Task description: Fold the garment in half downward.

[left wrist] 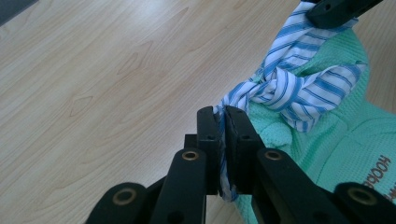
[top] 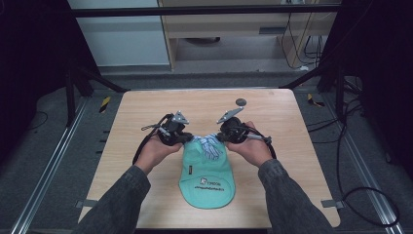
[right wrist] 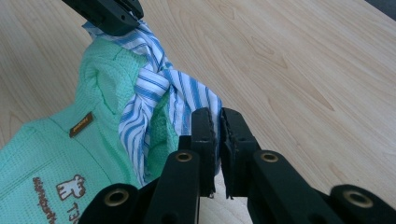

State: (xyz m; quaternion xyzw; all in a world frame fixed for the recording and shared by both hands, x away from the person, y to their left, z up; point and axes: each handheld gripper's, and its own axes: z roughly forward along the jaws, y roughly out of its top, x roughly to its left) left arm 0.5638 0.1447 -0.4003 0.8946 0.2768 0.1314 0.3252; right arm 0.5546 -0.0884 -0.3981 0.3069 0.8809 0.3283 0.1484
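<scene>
A mint-green waffle-cloth bib (top: 207,181) with a printed logo lies on the wooden table (top: 146,107), near the front edge. Its two blue-and-white striped ties (top: 209,145) are crossed into a loose knot (left wrist: 280,81) at its top. My left gripper (top: 187,139) is shut on one tie end (left wrist: 223,182), seen close in the left gripper view (left wrist: 222,112). My right gripper (top: 220,137) is shut on the other tie end (right wrist: 187,100), shown in the right gripper view (right wrist: 218,114). The grippers face each other, a short gap apart, with the knot between them.
A small dark round disc (top: 240,102) lies on the table behind the right gripper. Bare wood extends left, right and behind the bib. Metal frame rails and cables run along the floor around the table.
</scene>
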